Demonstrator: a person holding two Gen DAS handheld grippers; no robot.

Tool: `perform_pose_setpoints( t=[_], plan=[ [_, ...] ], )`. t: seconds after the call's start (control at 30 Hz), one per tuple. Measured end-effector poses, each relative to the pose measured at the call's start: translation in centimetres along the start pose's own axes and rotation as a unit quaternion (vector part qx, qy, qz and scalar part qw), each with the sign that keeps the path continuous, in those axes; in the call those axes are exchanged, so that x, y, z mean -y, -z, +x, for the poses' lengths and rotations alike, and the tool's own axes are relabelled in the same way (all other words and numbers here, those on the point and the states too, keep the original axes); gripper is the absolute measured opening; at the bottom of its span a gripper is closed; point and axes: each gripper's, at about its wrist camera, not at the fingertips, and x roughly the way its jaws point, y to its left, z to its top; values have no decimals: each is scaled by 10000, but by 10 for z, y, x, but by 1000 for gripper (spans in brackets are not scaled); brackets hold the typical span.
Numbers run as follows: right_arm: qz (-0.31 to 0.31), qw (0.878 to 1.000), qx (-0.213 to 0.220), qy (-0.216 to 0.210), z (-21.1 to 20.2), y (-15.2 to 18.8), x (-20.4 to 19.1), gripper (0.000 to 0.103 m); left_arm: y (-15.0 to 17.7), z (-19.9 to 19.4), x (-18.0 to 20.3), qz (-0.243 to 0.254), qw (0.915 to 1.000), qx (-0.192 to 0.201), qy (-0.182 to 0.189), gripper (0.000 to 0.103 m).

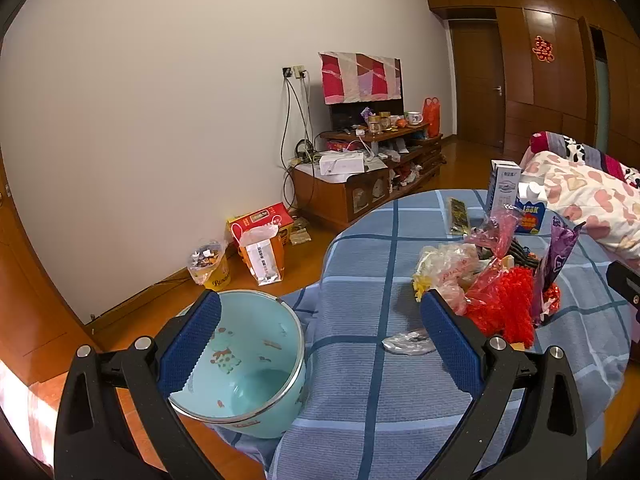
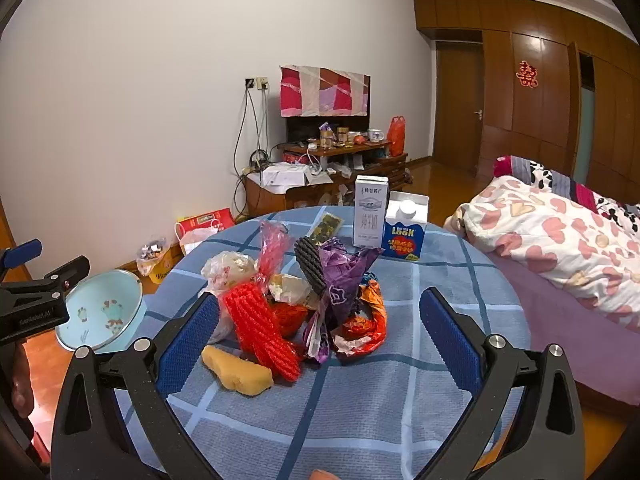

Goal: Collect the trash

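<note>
A heap of trash lies on the round table with the blue checked cloth (image 2: 400, 408): red foam net (image 2: 260, 332), purple wrapper (image 2: 344, 280), orange foil wrapper (image 2: 368, 320), clear plastic bags (image 2: 228, 268), a yellow sponge-like lump (image 2: 236, 372). The heap also shows in the left wrist view (image 1: 500, 280), with a crumpled clear wrapper (image 1: 404, 344) in front. A light-blue bin (image 1: 248, 364) stands beside the table's left edge; it also shows in the right wrist view (image 2: 100, 312). My left gripper (image 1: 320, 344) is open and empty, between bin and table. My right gripper (image 2: 320, 344) is open and empty before the heap.
Two cartons, white (image 2: 370, 212) and blue (image 2: 404, 228), stand at the table's far side beside a dark packet (image 2: 326, 226). A bed (image 2: 560, 240) lies to the right. A TV cabinet (image 1: 360, 176) and bags on the floor (image 1: 260, 248) stand along the wall.
</note>
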Motion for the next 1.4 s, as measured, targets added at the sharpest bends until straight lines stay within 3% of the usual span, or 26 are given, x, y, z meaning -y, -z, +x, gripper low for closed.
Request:
perform_pose_setpoints(
  t=[1.4],
  plan=[
    [3,10000,-59,-14,5,7,-7,98,-2,3,-8,-46,9999,-11,-96,97]
  ],
)
